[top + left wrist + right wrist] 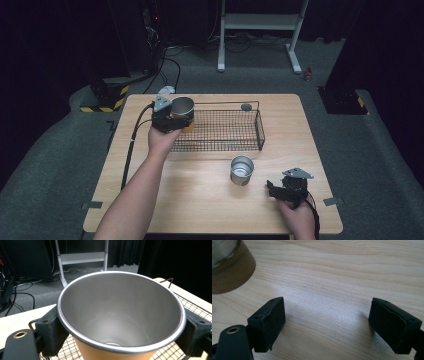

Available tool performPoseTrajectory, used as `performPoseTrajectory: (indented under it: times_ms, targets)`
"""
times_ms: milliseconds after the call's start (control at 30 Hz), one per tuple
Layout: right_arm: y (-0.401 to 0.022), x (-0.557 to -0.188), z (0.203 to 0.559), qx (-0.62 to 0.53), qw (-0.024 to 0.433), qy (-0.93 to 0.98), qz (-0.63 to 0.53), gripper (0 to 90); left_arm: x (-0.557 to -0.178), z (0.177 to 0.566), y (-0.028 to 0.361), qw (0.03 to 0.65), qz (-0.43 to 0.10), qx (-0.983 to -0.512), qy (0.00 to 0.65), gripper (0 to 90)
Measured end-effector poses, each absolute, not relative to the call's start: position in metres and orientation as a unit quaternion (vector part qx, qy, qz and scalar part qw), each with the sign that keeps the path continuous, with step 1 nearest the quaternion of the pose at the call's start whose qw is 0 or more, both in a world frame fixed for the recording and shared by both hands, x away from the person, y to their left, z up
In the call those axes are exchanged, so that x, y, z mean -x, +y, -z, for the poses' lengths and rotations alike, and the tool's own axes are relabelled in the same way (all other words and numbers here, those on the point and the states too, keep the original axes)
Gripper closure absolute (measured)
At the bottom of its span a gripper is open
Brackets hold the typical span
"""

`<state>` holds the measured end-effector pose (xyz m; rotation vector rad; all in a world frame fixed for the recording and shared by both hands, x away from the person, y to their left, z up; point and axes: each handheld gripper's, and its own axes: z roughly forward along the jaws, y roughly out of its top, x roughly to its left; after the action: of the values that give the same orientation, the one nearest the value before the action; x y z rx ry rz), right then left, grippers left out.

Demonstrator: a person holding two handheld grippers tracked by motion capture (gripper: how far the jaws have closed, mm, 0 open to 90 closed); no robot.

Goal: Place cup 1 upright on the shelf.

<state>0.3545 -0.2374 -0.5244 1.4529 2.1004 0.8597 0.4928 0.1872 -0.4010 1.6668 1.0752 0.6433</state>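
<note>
My left gripper (pixel 176 118) is shut on a steel cup with an orange body (pixel 182 111), held upright above the left end of the black wire basket (pixel 235 145). In the left gripper view the cup (pixel 120 322) sits between both jaws, its open mouth facing the camera and its inside bare. A second steel cup (pixel 242 170) stands upright on the wooden table (pixel 200 200), in front of the basket. My right gripper (pixel 271 190) rests open low over the table, just right of that cup. In the right gripper view its jaws stand wide apart over bare wood, and the cup's base (pixel 229 267) shows at the upper left.
A small dark round object (pixel 246 106) lies on the table behind the basket's far rim. A white metal frame (pixel 260 30) stands on the carpet beyond the table. Cables and black-yellow stand feet (pixel 107 97) lie at the far left.
</note>
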Motion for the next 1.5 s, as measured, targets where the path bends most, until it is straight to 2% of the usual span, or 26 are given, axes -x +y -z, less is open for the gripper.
performPoseTrajectory:
  times_ms: [500,1500]
  targets:
    - [-0.237,-0.354,0.524,-0.525,0.222,0.76,-0.311,13.8,-0.499,0.413,0.183,0.481,-0.274,-0.701,0.449,13.3]
    - [-0.237,-0.354,0.524,-0.525,0.221,0.761,-0.311,13.8,-0.502,0.457,0.174,0.438,-0.245,-0.721,0.478,13.2]
